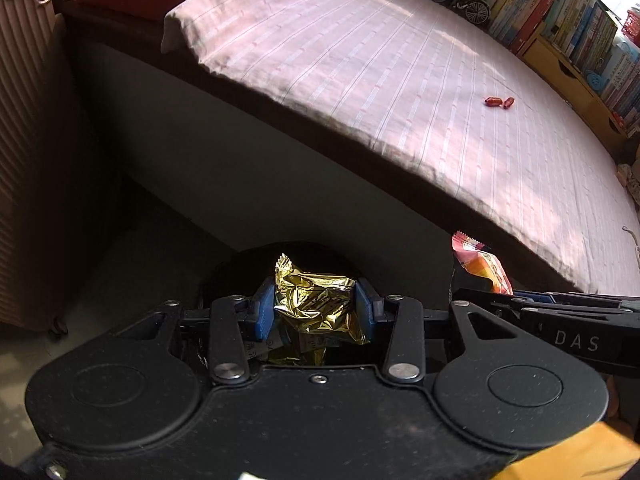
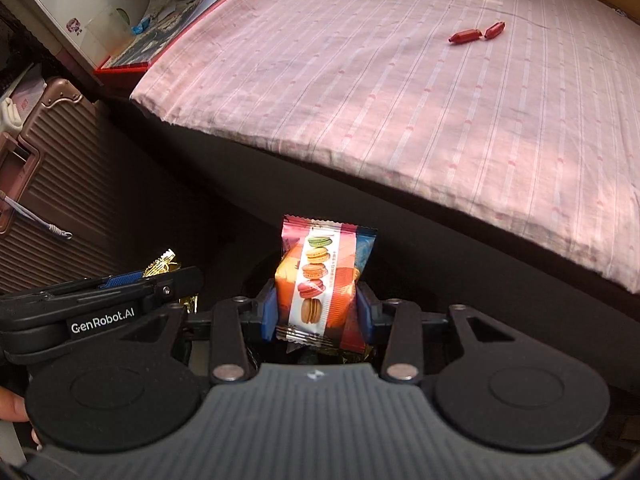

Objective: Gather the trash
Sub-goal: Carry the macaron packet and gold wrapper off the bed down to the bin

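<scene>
Two handheld grippers hang side by side over a dark round bin at the near foot of a bed, each carrying a piece of litter ready to drop. The left gripper (image 1: pixel 315 312) pinches a crumpled gold foil wrapper (image 1: pixel 316 304) between its blue pads, jaws narrowed onto it, directly above the black bin (image 1: pixel 240 264) whose rim curves behind the foil. Just to its right, the right gripper (image 2: pixel 316 312) clamps a macaron snack packet (image 2: pixel 320 280) upright by its sides, the grip set low so the top stands clear of the jaws. Both tools point steeply down, a posture that suits releasing into the bin rather than reaching for more. Far across the pink striped bedsheet (image 1: pixel 360 80), near the bookshelf (image 1: pixel 560 20), two red sweet wrappers (image 1: pixel 499 101) lie touching end to end, apparently the litter left to collect. A ribbed suitcase (image 1: pixel 24 120) stands at the left.
</scene>
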`<state>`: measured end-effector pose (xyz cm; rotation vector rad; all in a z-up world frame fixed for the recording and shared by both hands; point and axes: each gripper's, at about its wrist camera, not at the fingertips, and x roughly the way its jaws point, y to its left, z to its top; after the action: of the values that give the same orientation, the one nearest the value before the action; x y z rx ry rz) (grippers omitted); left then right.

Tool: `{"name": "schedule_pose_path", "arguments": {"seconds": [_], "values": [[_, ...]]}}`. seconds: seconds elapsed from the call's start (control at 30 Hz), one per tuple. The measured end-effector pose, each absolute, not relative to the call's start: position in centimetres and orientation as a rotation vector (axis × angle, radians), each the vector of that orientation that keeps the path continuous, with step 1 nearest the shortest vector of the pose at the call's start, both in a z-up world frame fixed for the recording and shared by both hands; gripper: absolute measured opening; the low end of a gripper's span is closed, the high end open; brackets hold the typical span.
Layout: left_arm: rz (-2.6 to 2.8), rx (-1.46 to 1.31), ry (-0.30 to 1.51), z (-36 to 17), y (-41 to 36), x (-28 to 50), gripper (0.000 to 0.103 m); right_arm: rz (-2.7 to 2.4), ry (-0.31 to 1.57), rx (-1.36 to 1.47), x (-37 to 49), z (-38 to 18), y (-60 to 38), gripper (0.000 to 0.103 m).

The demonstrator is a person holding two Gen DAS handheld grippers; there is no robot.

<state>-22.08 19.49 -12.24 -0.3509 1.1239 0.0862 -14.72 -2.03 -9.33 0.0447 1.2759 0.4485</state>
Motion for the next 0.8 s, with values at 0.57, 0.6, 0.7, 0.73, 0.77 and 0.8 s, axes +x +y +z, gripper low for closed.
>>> {"name": "schedule_pose_path", "arguments": {"seconds": [0.57,0.6,0.7,0.73,0.77,0.8], "values": [[0.087,-0.333,1.200,-17.3,19.2,-21.0,0.042,0.463,1.368,-0.007,-14.8,-13.0,-0.6,0.048],[0.090,-0.332,1.202,-17.4,19.2,-21.0,0.044,0.462,1.368,-0.007,-14.6,-13.1,-0.5,0.049],[0.100,-0.341,1.210,-17.8,19.2,-20.8,0.055,0.457,1.370,-0.002,-14.3,-13.3,-0.2,0.053],[0.105,-0.344,1.212,-17.9,19.3,-20.8,0.057,0.454,1.370,0.002,-14.2,-13.4,-0.2,0.055],[0.109,-0.347,1.210,-18.0,19.2,-20.7,0.061,0.448,1.370,0.004,-14.1,-13.5,-0.1,0.061],[0.110,-0.349,1.209,-18.0,19.3,-20.7,0.064,0.445,1.371,0.011,-14.0,-13.6,-0.1,0.063]]}}
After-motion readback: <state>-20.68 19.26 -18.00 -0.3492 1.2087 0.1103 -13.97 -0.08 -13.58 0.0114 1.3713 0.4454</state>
